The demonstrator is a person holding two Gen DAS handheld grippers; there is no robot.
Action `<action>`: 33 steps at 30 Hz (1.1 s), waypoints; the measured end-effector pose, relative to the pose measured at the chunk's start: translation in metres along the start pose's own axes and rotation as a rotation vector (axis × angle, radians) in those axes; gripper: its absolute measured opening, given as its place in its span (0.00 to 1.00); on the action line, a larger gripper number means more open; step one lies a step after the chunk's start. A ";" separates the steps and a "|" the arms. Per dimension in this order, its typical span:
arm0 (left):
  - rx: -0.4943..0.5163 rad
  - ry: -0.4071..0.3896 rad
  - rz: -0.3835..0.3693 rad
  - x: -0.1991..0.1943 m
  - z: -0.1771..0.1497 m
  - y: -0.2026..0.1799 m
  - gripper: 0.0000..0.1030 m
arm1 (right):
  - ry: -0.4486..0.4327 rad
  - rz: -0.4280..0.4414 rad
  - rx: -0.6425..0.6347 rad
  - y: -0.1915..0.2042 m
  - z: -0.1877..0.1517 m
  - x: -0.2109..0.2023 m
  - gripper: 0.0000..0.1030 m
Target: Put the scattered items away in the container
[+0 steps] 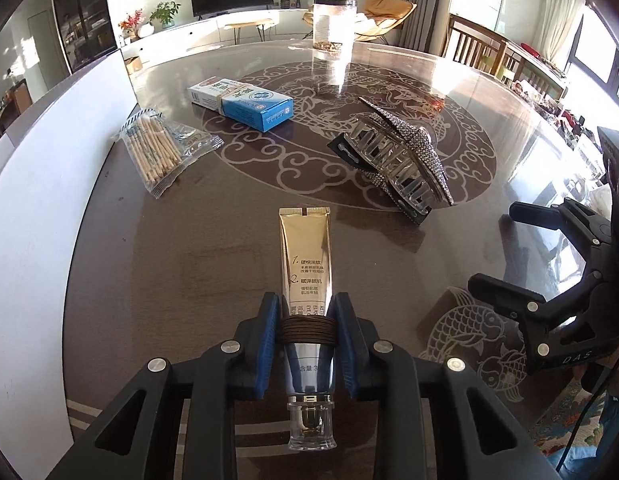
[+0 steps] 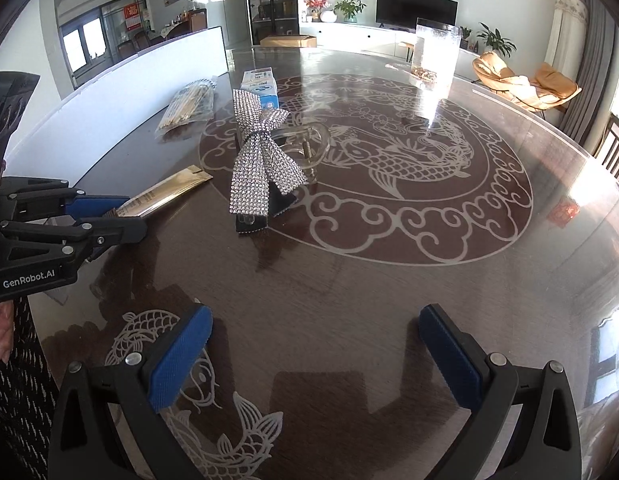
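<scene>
One item is in hand as the left tool [image 1: 305,332] clamps the gold, cord-wrapped cosmetic tube [image 1: 307,264] low over the dark glossy surface [image 1: 229,240], right tool [image 2: 313,356] gaping empty, and next comes the carry to the clear plastic jar [image 1: 333,28] opposite.

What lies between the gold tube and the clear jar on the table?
The rhinestone hair clip lies near that line, right of it, between tube and jar; left wrist view.
</scene>
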State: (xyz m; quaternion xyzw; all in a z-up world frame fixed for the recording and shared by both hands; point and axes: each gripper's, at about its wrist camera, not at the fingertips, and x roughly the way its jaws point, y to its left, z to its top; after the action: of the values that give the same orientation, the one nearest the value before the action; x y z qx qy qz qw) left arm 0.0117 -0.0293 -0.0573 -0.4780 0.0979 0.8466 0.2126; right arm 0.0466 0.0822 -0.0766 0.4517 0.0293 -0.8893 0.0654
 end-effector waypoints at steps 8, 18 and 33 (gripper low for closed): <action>-0.112 -0.033 0.030 -0.023 -0.026 0.034 0.27 | 0.008 0.116 -0.065 0.014 0.056 0.028 1.00; -0.188 -0.107 -0.003 -0.053 -0.032 0.050 0.27 | 0.033 0.167 -0.061 0.014 0.077 0.021 0.50; -0.359 -0.283 0.048 -0.159 -0.011 0.156 0.27 | -0.100 0.295 -0.223 0.119 0.138 -0.056 0.50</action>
State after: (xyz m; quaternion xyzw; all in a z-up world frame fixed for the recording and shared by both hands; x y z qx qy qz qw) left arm 0.0213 -0.2150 0.0668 -0.3822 -0.0737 0.9138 0.1157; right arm -0.0141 -0.0463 0.0513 0.3961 0.0582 -0.8827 0.2461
